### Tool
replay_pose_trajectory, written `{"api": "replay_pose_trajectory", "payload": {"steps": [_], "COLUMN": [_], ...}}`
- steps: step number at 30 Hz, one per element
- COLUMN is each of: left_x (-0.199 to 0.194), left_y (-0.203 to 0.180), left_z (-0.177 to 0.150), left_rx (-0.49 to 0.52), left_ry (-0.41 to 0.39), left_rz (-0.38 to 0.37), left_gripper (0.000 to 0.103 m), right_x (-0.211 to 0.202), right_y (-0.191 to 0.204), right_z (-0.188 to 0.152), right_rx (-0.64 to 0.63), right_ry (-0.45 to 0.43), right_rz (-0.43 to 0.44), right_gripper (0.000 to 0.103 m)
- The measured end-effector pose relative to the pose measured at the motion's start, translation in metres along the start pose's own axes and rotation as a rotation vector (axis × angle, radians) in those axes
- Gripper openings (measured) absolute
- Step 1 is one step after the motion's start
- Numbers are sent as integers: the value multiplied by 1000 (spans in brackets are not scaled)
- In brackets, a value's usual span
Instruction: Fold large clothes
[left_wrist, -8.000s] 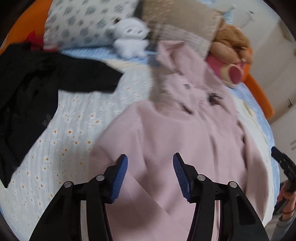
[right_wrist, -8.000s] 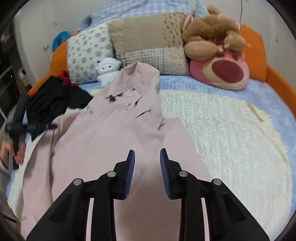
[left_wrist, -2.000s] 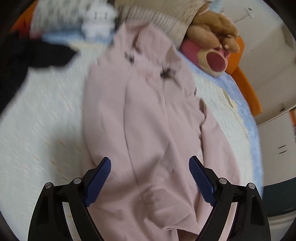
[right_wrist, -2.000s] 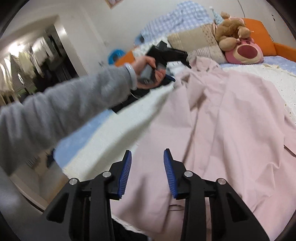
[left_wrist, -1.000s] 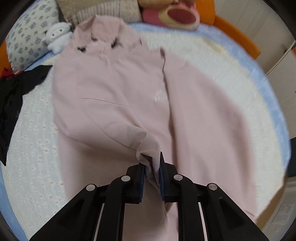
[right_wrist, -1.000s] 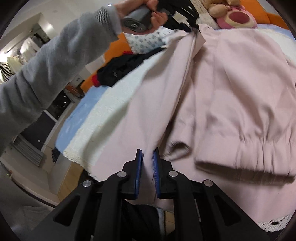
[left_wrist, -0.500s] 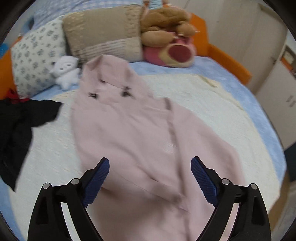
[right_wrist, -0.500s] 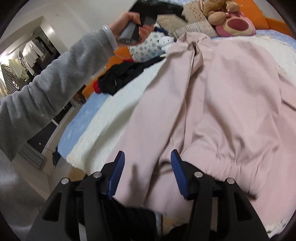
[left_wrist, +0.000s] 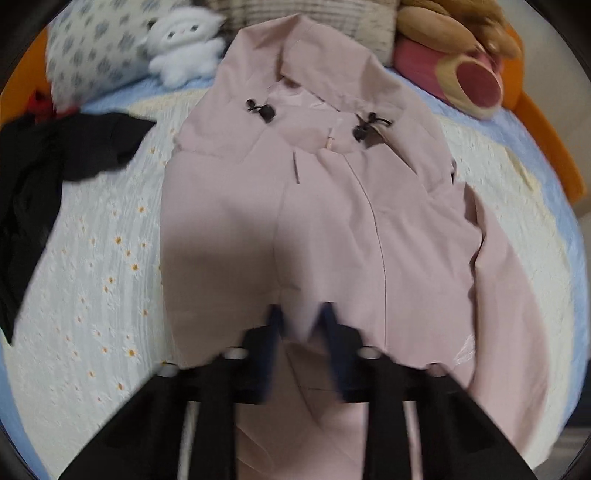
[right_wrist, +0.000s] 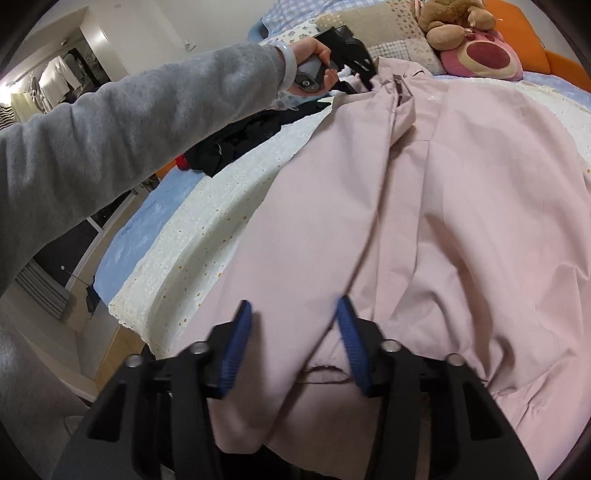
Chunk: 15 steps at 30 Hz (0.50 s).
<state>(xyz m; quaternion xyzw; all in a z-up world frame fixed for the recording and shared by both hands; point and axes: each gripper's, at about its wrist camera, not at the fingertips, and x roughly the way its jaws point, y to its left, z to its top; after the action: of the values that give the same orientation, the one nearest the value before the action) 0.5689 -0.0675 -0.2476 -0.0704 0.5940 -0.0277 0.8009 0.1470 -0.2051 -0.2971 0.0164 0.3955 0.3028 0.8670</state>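
- Lay in a dark heap at the far left of the bed (left_wrist: 92, 277): a black garment (left_wrist: 44, 177), well apart from the work.
- Was spread face up along the middle of the bed, hood towards the pillows: the pink coat (left_wrist: 332, 221), one side already turned in over the front.
- Had just been closing, left claw (left_wrist: 301, 325), nearly together on a raised pinch of coat fabric (blurred, so the bite judged rather than plainly seen).
- Had just been closing too, right claw (right_wrist: 291, 332), yet stood apart, with the coat's lower edge bulging between the pads and unpinched.
- Sat at the right by the headboard, clear of the coat: a plush bear (left_wrist: 461, 66).
- Judged light, limp and smooth, likely to sag and slide; best taken at hem corners, cuffs or shoulder seams, through all layers.
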Motion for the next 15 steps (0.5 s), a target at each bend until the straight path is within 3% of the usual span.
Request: {"api": "replay_pose_trajectory", "payload": {"steps": [3, 6, 9, 12, 15], "left_x": [-16, -47, -69, -83, -81], "left_y": [9, 28, 61, 82, 69], "left_z": [7, 18, 30, 38, 41], "left_rx": [-13, -28, -95, -145, -114], "left_ry": [-9, -63, -89, -126, -132], "left_rz": [6, 49, 59, 40, 3], "left_gripper": [11, 8, 7, 7, 7], "right_x": [-1, -3, -4, 1, 6], "right_y": [-7, -9, -6, -2, -18], "right_z": [0, 4, 12, 14, 8], "right_rx": [49, 60, 84, 36, 85], "right_ry": [-2, -13, -44, -40, -17], "right_rz": [71, 143, 277, 246, 226], "right_gripper": [13, 11, 11, 10, 10]}}
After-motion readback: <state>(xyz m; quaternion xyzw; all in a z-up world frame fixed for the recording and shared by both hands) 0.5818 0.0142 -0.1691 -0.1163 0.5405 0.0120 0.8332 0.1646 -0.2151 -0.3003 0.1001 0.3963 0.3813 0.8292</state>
